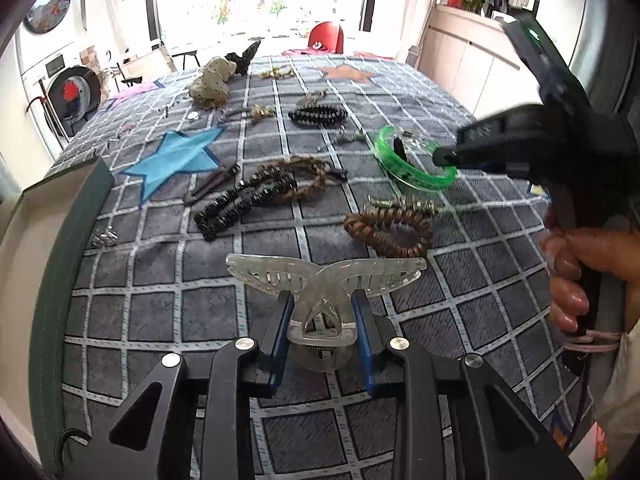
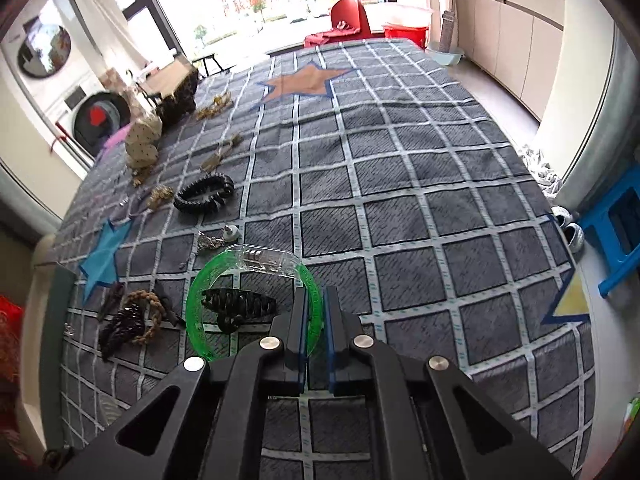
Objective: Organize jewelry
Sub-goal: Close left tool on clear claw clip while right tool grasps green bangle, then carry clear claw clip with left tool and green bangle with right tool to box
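The left gripper (image 1: 322, 312) has its jaws clamped on the clear claw clip's (image 1: 325, 280) pinch handles, teeth pointing ahead. The right gripper (image 2: 315, 320) has its jaws shut thin on the green bangle's (image 2: 208, 280) near rim, ready for lifting off the bed (image 2: 420, 200).

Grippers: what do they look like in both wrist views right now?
Both the left gripper and right gripper are matte black linkages with silver rivets and blue-edged pads. In the left view, the right one's body carries a green light, and pink cord wraps its handle base.
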The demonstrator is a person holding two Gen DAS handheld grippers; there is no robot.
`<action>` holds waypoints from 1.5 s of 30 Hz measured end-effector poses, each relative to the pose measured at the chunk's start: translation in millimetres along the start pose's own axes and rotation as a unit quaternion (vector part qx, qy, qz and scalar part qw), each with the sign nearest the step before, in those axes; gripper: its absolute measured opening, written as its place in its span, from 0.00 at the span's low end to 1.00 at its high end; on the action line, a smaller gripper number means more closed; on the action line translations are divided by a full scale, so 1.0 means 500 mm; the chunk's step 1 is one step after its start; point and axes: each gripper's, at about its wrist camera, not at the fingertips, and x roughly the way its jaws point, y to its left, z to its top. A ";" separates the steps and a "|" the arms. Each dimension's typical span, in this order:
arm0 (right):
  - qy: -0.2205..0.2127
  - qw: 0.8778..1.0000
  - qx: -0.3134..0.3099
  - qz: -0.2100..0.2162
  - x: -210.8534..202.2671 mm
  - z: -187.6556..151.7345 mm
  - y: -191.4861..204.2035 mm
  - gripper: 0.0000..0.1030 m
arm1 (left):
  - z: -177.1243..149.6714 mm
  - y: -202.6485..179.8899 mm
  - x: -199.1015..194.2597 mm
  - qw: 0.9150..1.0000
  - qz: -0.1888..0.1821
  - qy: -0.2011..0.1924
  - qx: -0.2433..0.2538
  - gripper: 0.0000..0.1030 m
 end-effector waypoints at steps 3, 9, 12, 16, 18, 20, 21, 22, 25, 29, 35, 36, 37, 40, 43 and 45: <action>-0.010 1.000 0.004 0.007 -0.025 -0.004 -0.004 0.07 | 0.006 0.004 -0.015 1.000 0.000 -0.010 -0.001 0.30; -0.013 1.000 0.006 0.022 -0.063 -0.023 -0.005 0.07 | 0.003 0.013 -0.048 1.000 -0.003 -0.022 0.001 0.30; -0.014 0.999 0.007 0.028 -0.083 -0.038 -0.001 0.07 | -0.001 0.022 -0.066 1.000 -0.003 -0.026 -0.001 0.30; -0.016 0.999 0.005 0.034 -0.111 -0.059 0.012 0.07 | -0.005 0.042 -0.097 0.999 -0.002 -0.039 -0.008 0.30; -0.019 0.999 0.002 0.034 -0.126 -0.070 0.023 0.07 | -0.008 0.054 -0.114 0.999 0.000 -0.047 -0.011 0.30; -0.020 0.999 -0.002 0.037 -0.138 -0.077 0.036 0.07 | -0.011 0.072 -0.132 0.998 0.002 -0.054 -0.017 0.30; -0.019 0.999 -0.005 0.039 -0.143 -0.080 0.044 0.07 | -0.012 0.077 -0.137 0.998 0.003 -0.056 -0.020 0.30; -0.019 0.999 -0.008 0.041 -0.149 -0.082 0.051 0.07 | -0.012 0.089 -0.144 0.998 0.002 -0.057 -0.026 0.30; -0.023 0.998 -0.019 0.046 -0.166 -0.081 0.083 0.07 | -0.016 0.118 -0.164 0.997 0.002 -0.064 -0.040 0.30; -0.030 0.998 -0.038 0.051 -0.187 -0.076 0.131 0.07 | -0.020 0.159 -0.190 0.995 0.010 -0.077 -0.054 0.30; -0.031 0.994 -0.073 0.073 -0.200 -0.061 0.228 0.07 | -0.016 0.252 -0.224 0.991 0.022 -0.093 -0.092 0.30; -0.031 0.993 -0.081 0.076 -0.200 -0.058 0.250 0.07 | -0.014 0.267 -0.229 0.990 0.023 -0.097 -0.097 0.30; -0.031 0.992 -0.090 0.079 -0.199 -0.056 0.273 0.07 | -0.013 0.282 -0.234 0.989 0.028 -0.102 -0.102 0.30; -0.027 0.989 -0.116 0.090 -0.193 -0.048 0.338 0.07 | -0.008 0.333 -0.245 0.986 0.044 -0.110 -0.121 0.30; -0.023 0.984 -0.142 0.102 -0.182 -0.036 0.407 0.07 | -0.001 0.388 -0.252 0.981 0.057 -0.113 -0.145 0.30; -0.019 0.981 -0.158 0.112 -0.172 -0.027 0.456 0.07 | 0.003 0.426 -0.255 0.978 0.073 -0.115 -0.156 0.30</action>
